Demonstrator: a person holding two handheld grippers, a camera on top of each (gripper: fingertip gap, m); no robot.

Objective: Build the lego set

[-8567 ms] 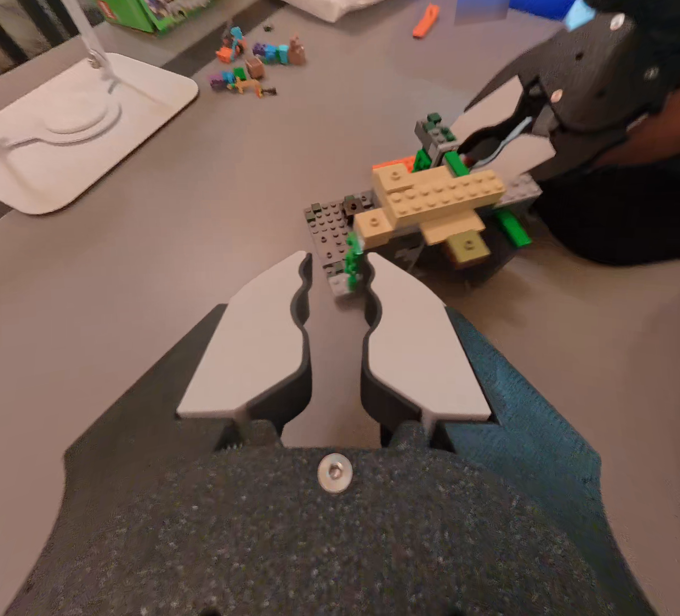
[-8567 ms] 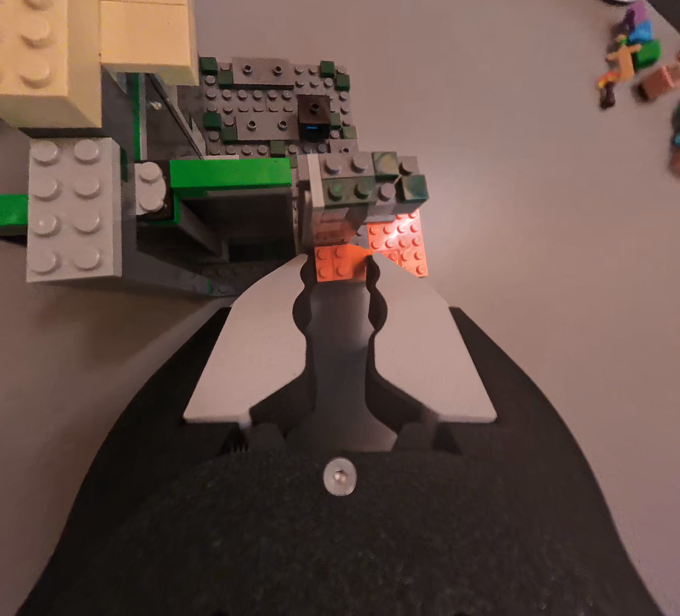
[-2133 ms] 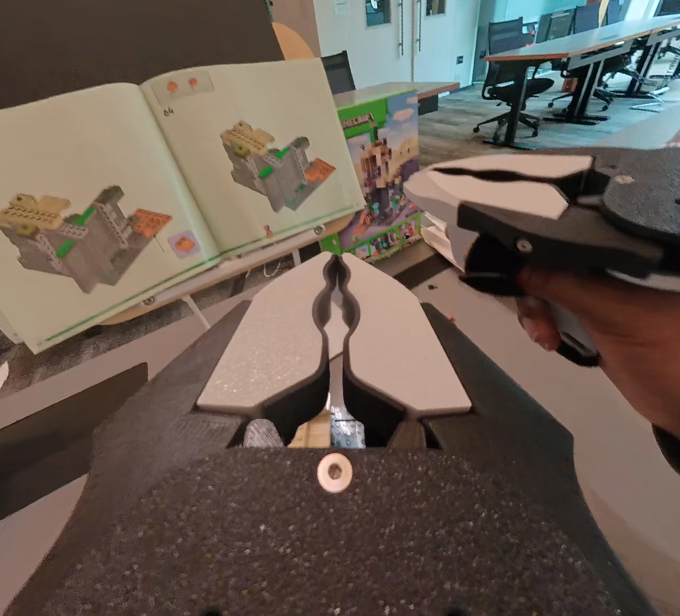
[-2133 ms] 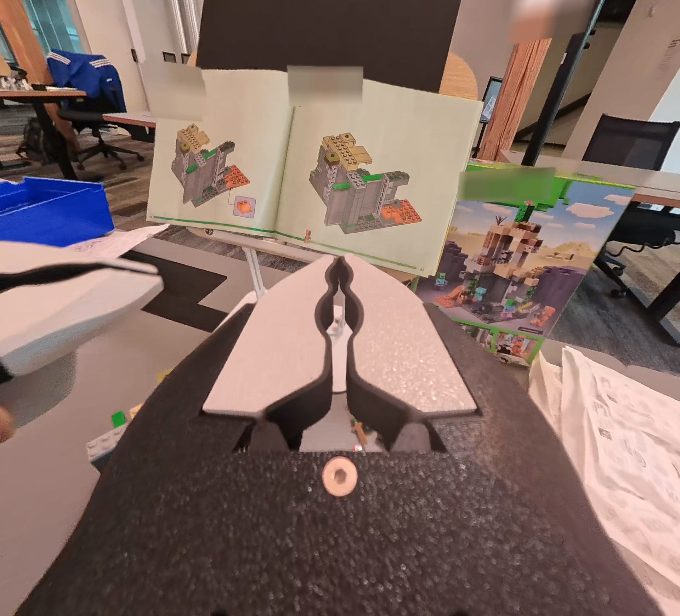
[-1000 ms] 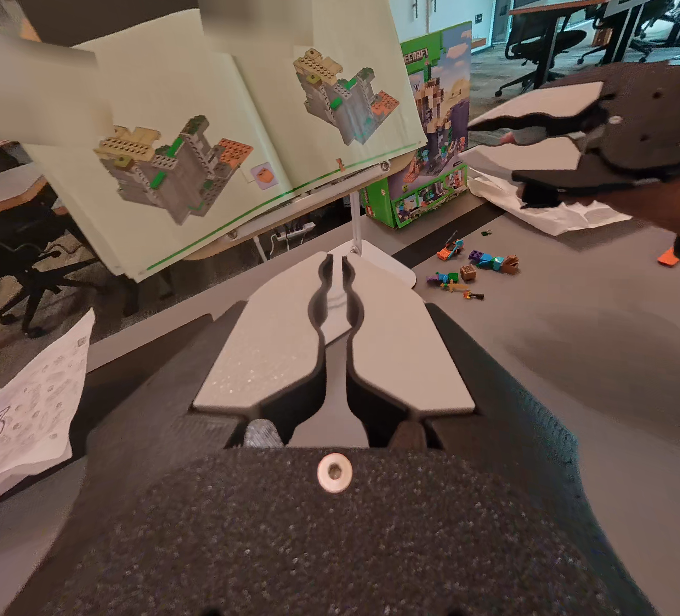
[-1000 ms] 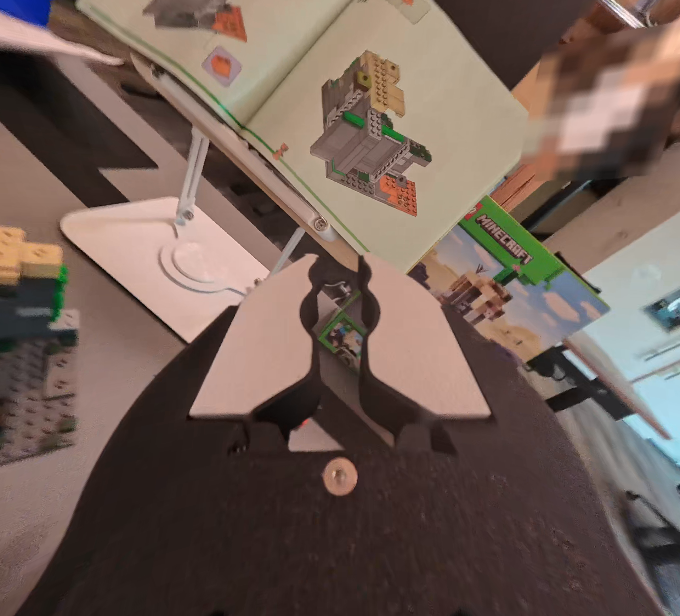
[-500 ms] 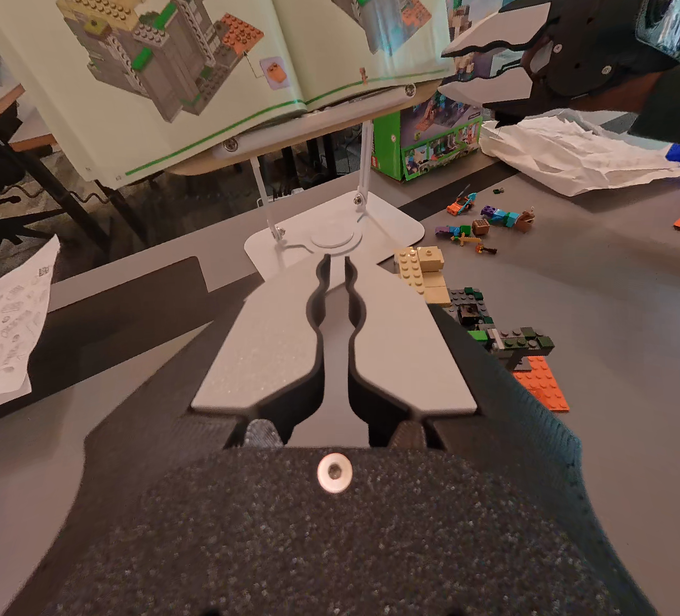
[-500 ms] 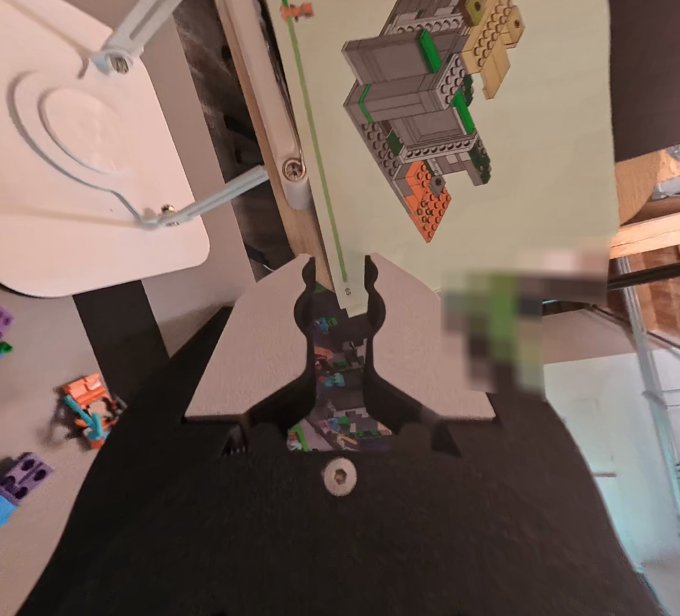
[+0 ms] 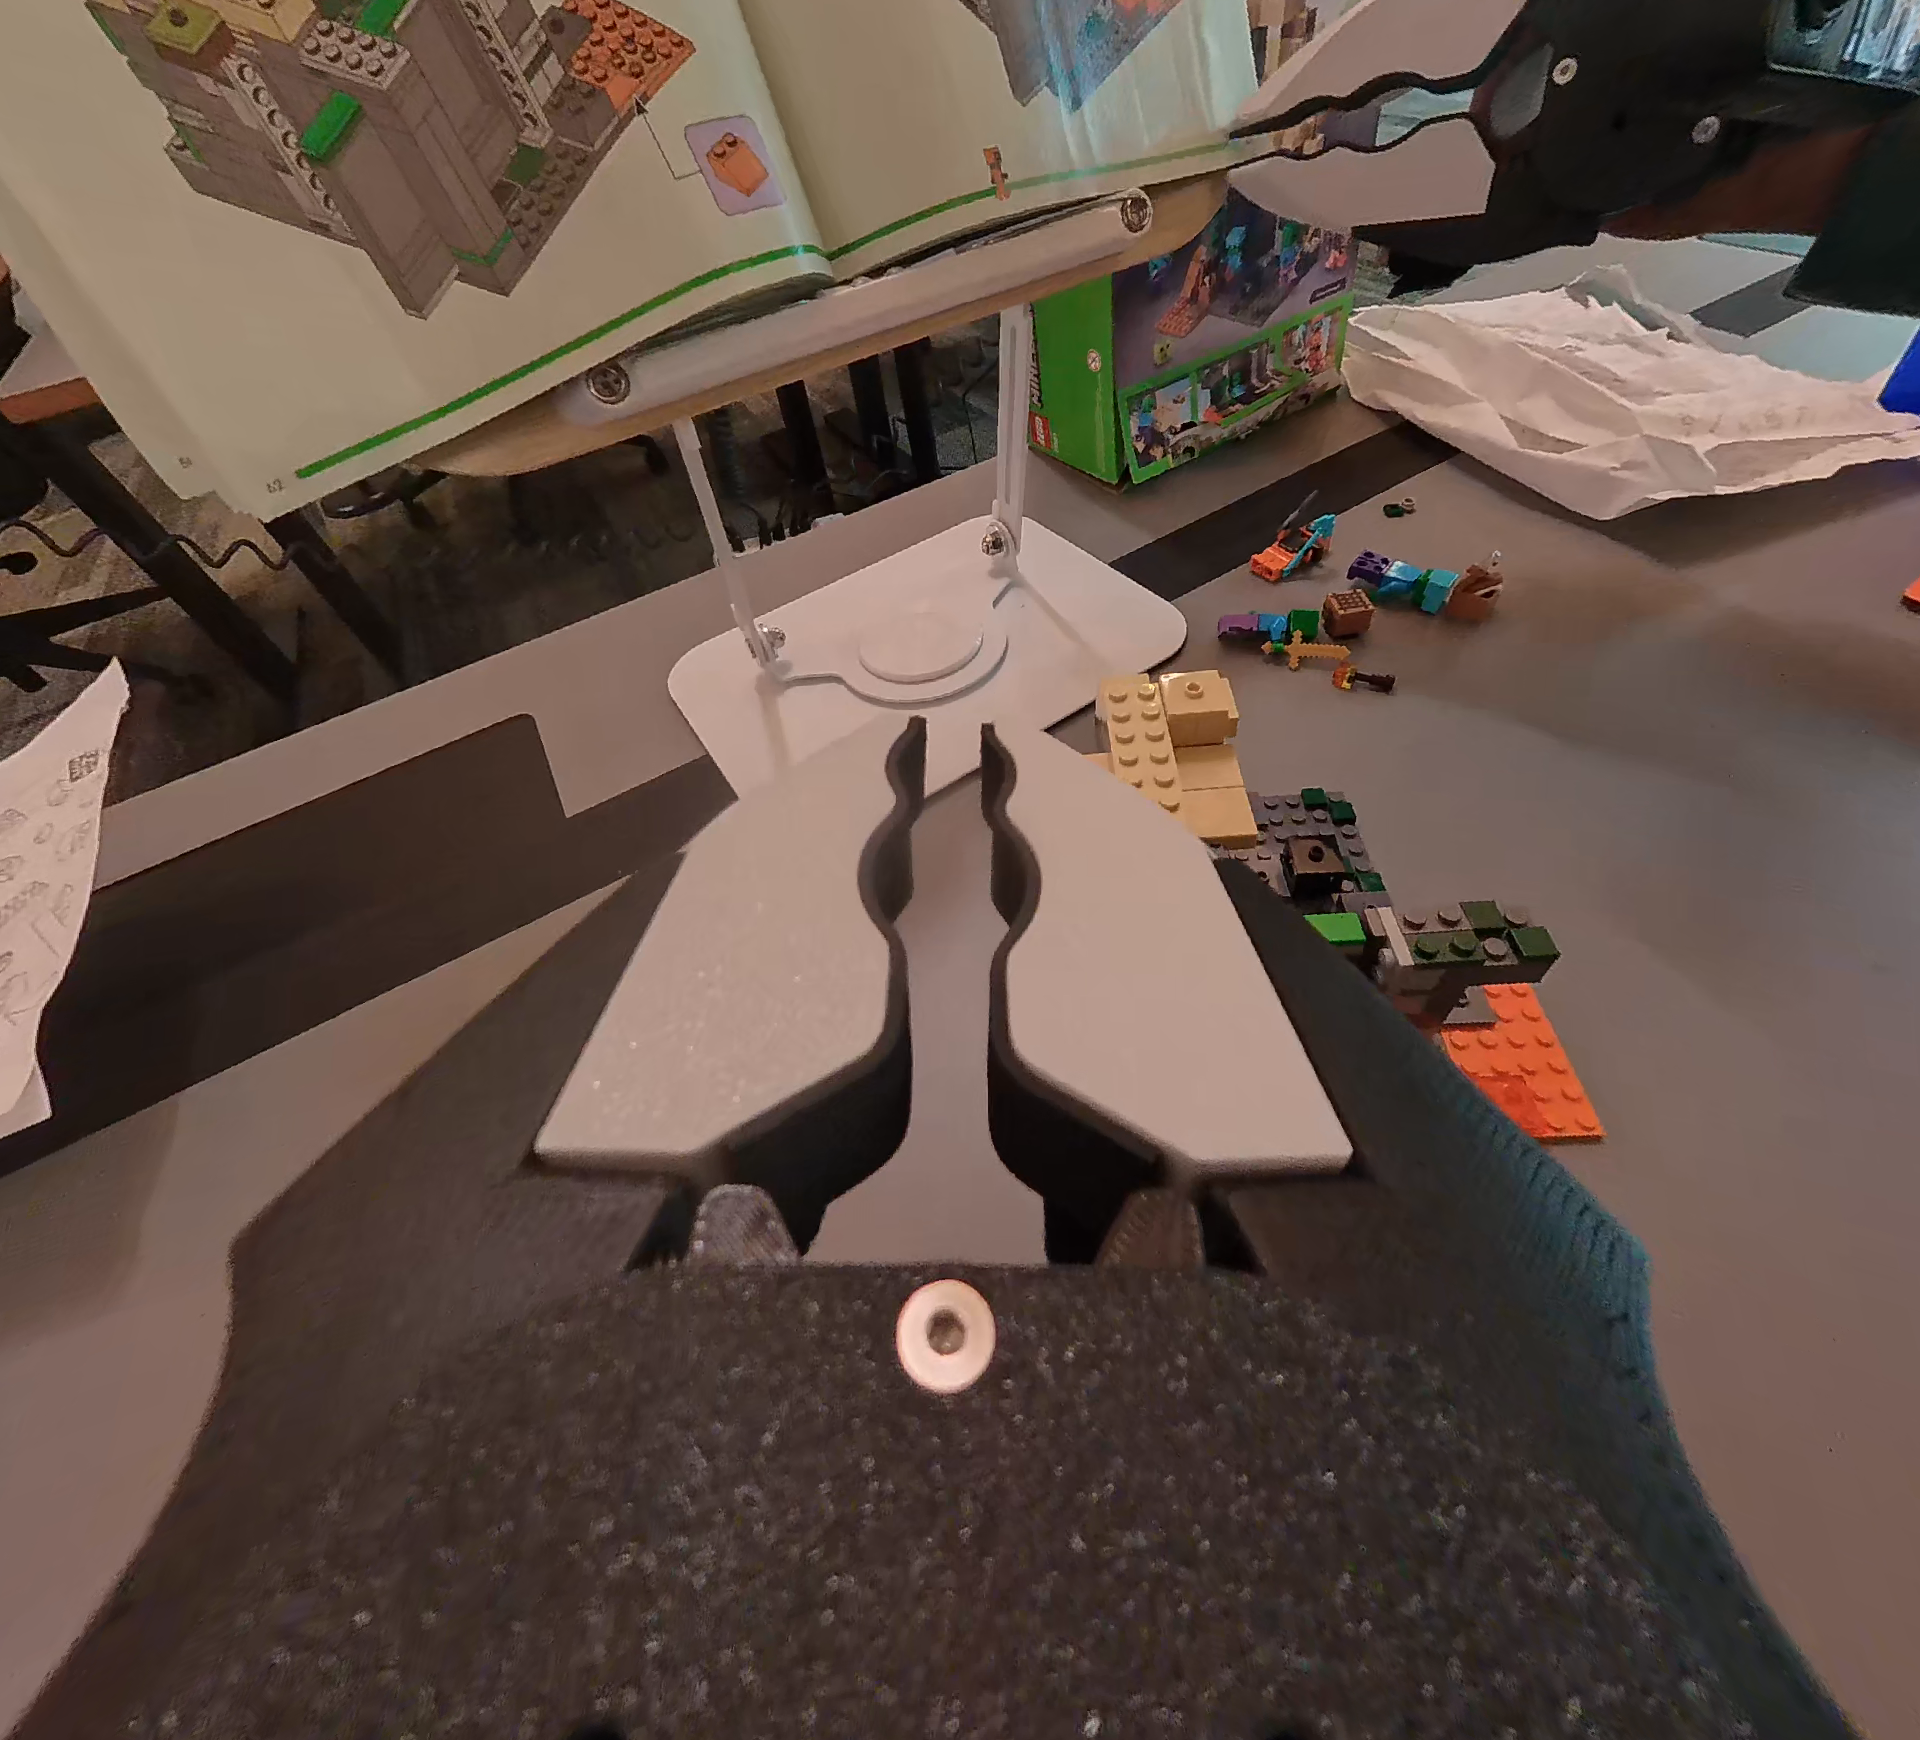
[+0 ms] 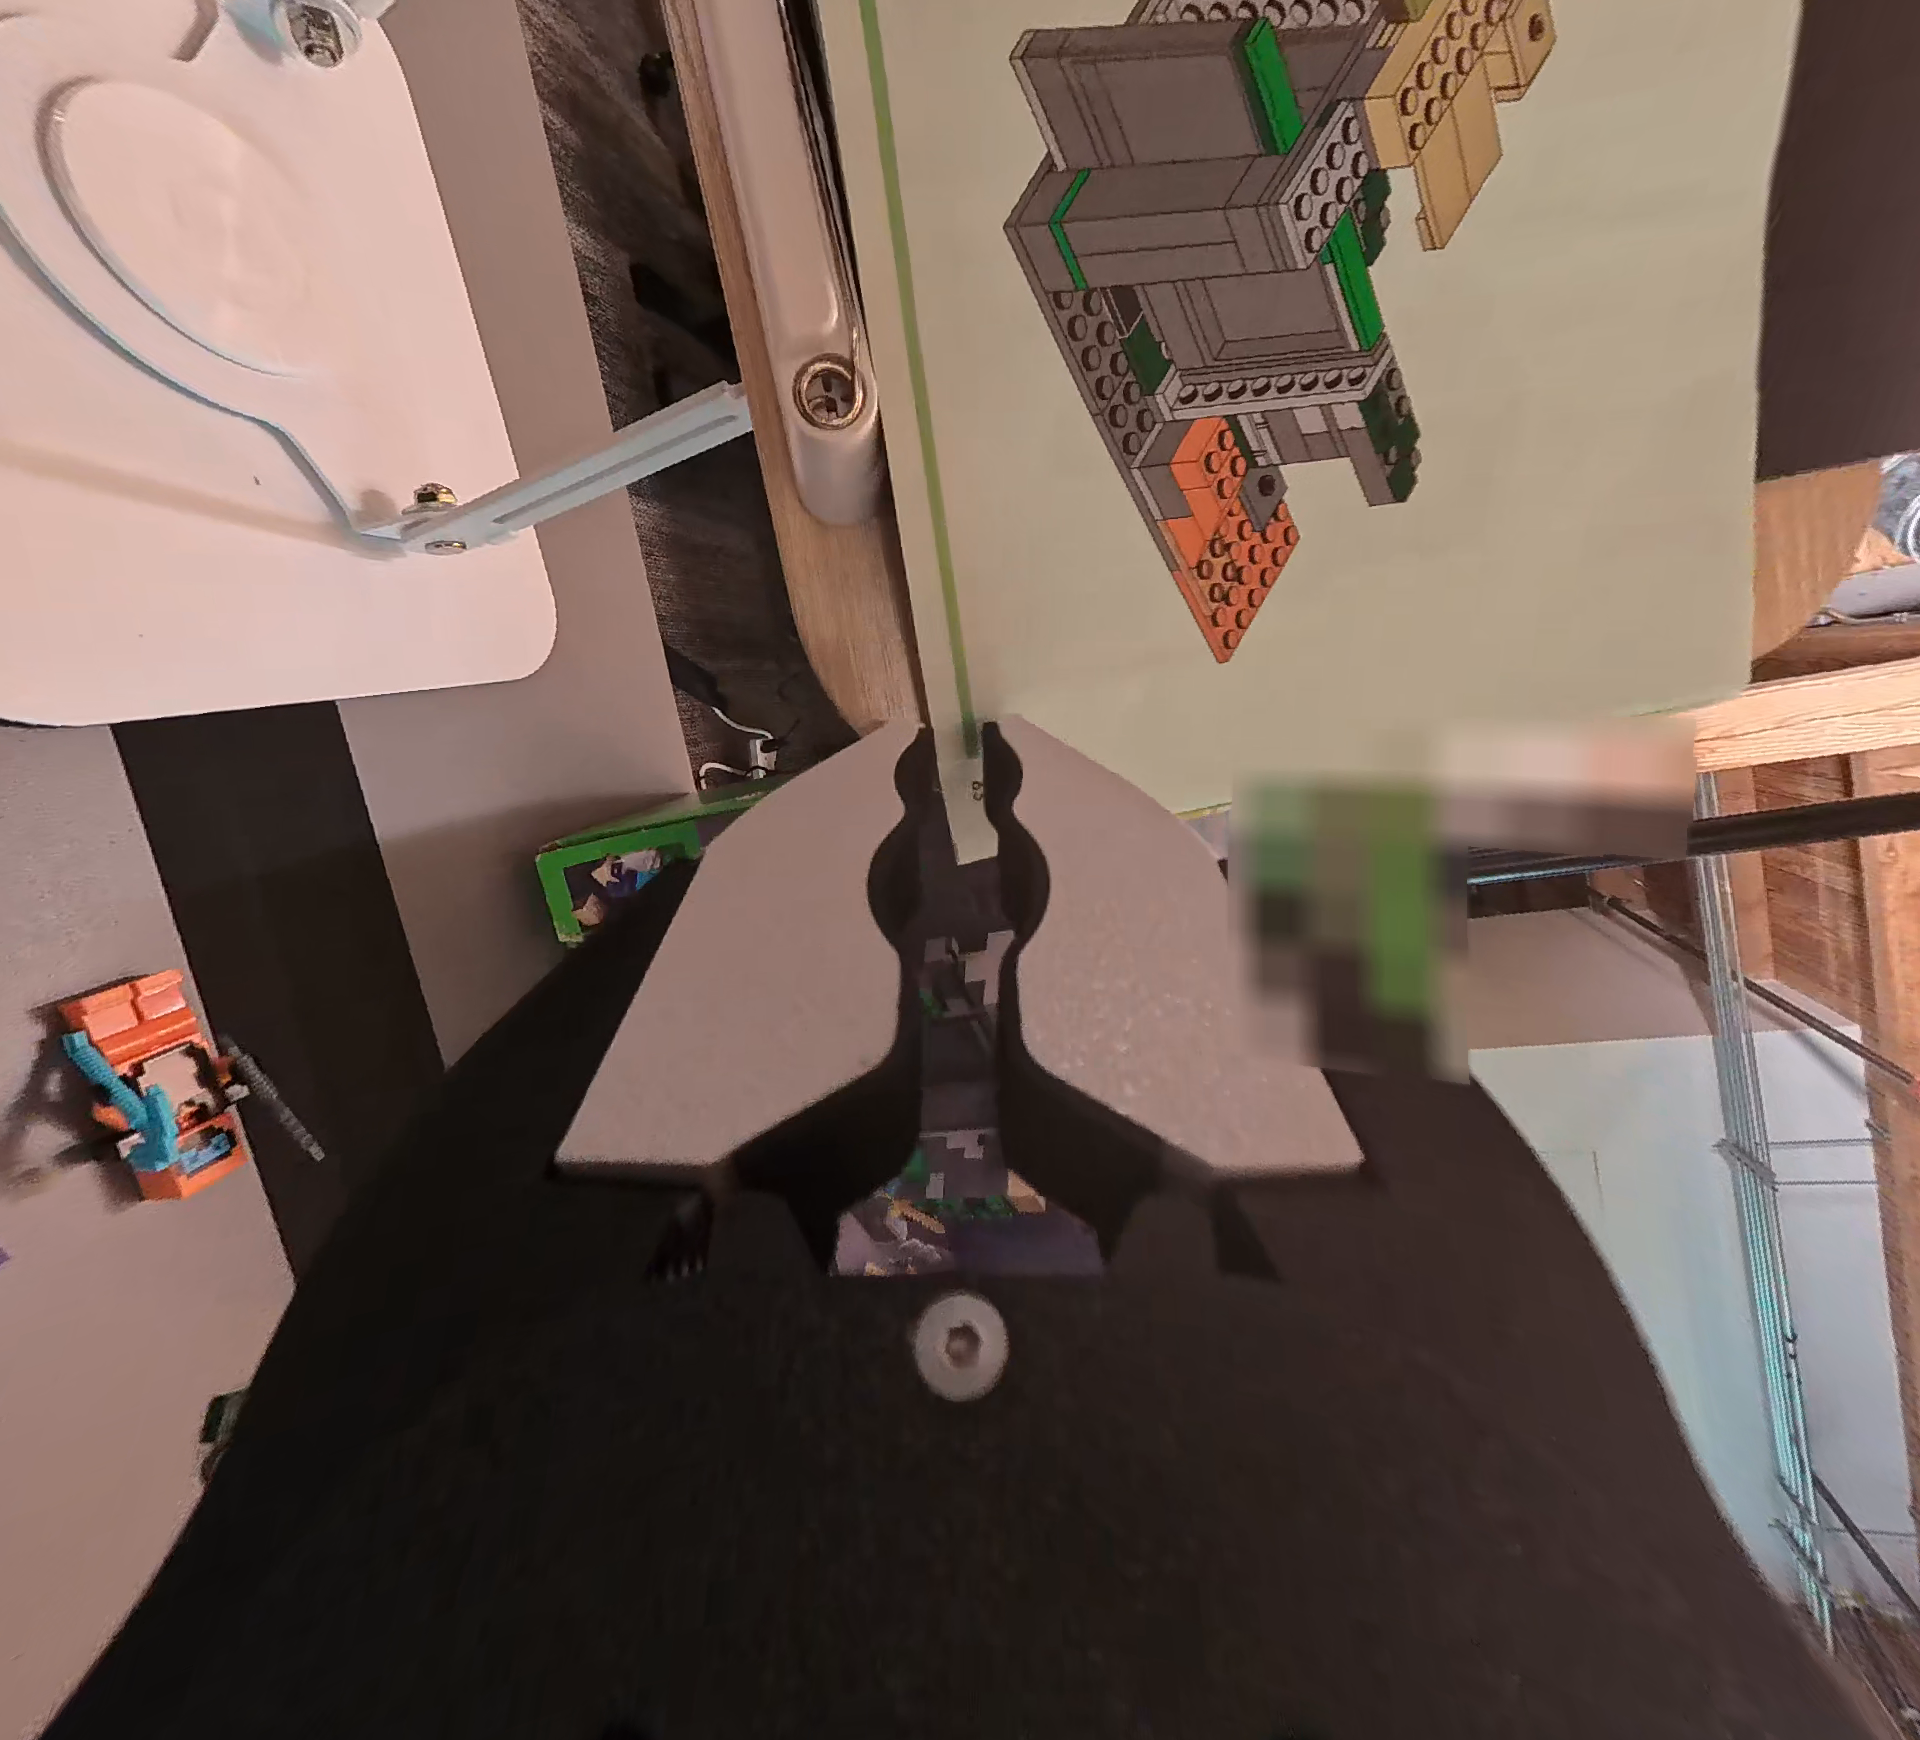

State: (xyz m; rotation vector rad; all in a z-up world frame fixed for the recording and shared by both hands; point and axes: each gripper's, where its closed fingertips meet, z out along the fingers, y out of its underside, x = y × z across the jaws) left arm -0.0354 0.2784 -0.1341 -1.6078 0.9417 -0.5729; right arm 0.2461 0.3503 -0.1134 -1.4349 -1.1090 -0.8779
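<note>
The open instruction booklet (image 9: 520, 132) rests on a white stand (image 9: 935, 651). My right gripper (image 10: 954, 740) is shut on the lower corner of the booklet's right-hand page (image 10: 1143, 547); it also shows at the top right of the left wrist view (image 9: 1247, 147). My left gripper (image 9: 951, 734) is shut and empty, low over the grey table in front of the stand base. The partly built grey, tan and green lego model (image 9: 1299, 859) with an orange plate (image 9: 1517, 1067) lies on the table just right of my left fingers.
Small figures and loose pieces (image 9: 1351, 610) lie behind the model, one orange figure shows in the right wrist view (image 10: 145, 1088). The green set box (image 9: 1195, 360) and crumpled white paper (image 9: 1610, 402) are at the back right. A printed sheet (image 9: 42, 859) lies far left. There is about 30 centimeters between the tips of the two grippers.
My right gripper has moved in to the booklet's page corner and closed on it. My left gripper has dipped lower over the table, bringing the model into view.
</note>
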